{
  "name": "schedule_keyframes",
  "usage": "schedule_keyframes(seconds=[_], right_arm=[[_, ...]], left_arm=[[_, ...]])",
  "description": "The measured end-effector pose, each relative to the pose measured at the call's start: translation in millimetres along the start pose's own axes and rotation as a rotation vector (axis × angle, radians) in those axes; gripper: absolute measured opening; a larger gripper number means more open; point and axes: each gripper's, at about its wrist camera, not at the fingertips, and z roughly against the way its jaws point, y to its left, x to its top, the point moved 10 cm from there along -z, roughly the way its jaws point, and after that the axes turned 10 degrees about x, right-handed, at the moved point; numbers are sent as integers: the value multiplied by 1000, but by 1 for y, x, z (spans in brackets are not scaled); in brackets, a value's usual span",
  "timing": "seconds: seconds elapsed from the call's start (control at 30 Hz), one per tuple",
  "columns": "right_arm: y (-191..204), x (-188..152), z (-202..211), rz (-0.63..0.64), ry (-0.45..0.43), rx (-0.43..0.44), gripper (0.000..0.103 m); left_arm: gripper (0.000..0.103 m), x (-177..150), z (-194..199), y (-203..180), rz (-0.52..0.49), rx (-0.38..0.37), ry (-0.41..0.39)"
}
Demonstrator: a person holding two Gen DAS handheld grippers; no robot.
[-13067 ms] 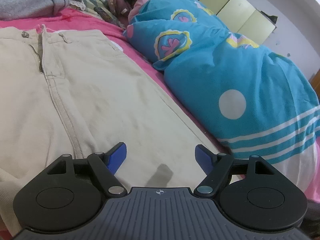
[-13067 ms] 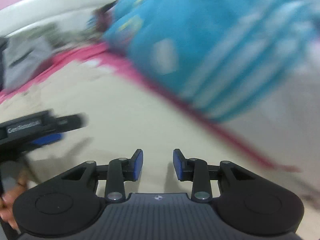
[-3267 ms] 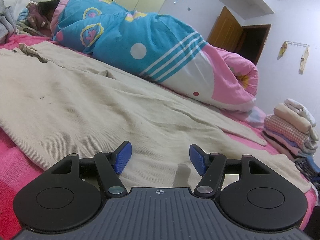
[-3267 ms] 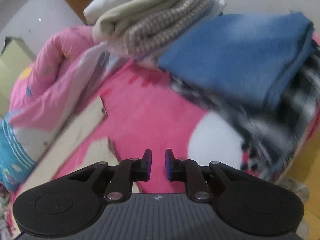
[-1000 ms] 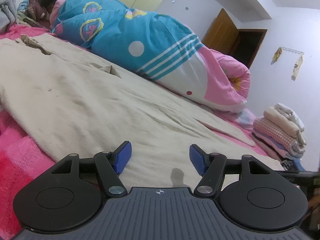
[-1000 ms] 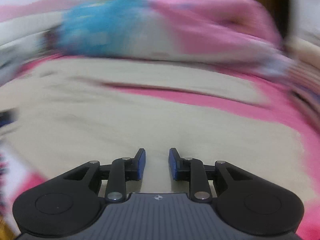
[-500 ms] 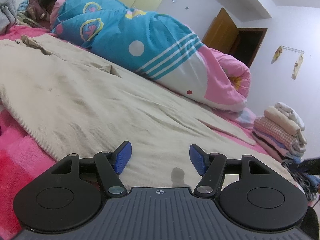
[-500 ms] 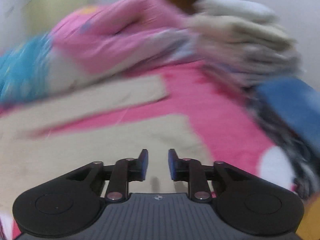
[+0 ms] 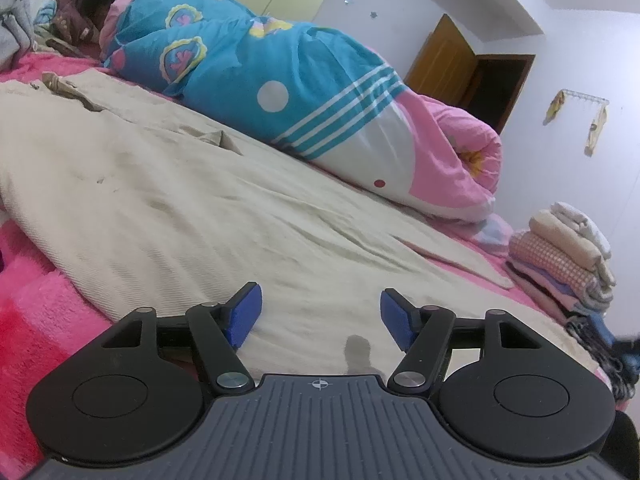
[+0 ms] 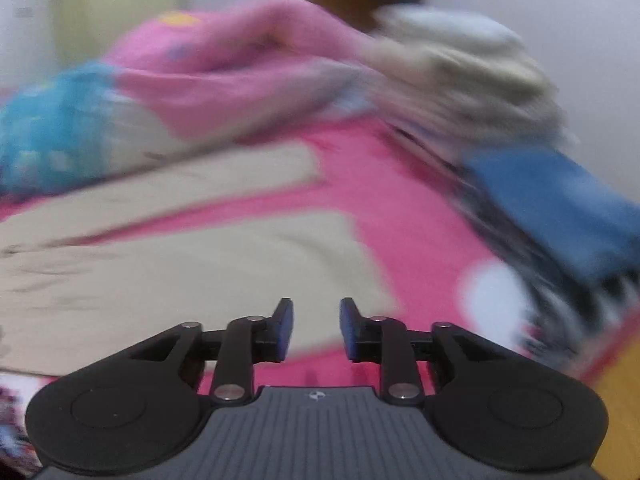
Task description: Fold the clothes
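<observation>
— 2 grippers, both empty. What is the left gripper [image 9: 320,314] doing?

— It sits low over the beige trousers [image 9: 192,208], its blue pads [image 9: 243,314] spread wide with nothing between them. The cloth lies just under and ahead of the fingers.

— And where do the trousers lie?

— Spread flat along the pink bedspread [image 9: 28,304], waistband far off at the upper left, the legs running toward the right. Behind them, touching their far edge, lies a rolled blue and pink quilt [image 9: 288,92]. A stack of folded clothes [image 9: 560,248] stands at the bed's right end, well apart from the left gripper.

— The right gripper [image 10: 316,328]?

— Its view is badly smeared by motion. The jaws stand apart with a narrow gap, and nothing is held in it. The fingers hang over the hem end of a trouser leg [image 10: 200,272], near its corner; whether they touch the cloth I cannot tell.

— Anything else on that side?

— The second trouser leg [image 10: 180,192] lies beyond a strip of pink bedspread [image 10: 380,208]. To the right sits what looks like a folded blue garment [image 10: 560,208], with the pale folded stack [image 10: 460,72] behind it.
</observation>
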Motion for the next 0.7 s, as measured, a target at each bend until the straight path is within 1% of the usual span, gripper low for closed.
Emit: schedule_keyframes(seconds=[0.07,0.3,0.33,0.37,0.43,0.6,0.7], right_arm=[[38,0,-16,72,-2,75,37],[126,-49,-74,223,141,220,37],[139,-57,-82,245,161,240,39],[147,-63,-86,262,164,249,40],[151,-71,-77,275,115,230,42],[143,-72,-67,202,109,243,43],[146,-73,-69,202,102,235,44]], left_arm=[[66,-1,1,0,-9,3,-2],[66,-2,5,2,-8,-8,0],[66,-2,5,2,-5,-11,2],[66,-1,4,2,-1,-12,4],[67,-1,4,2,1,-14,8],[71,-1,2,-1,-6,-10,18],[71,0,3,-1,0,-10,23]])
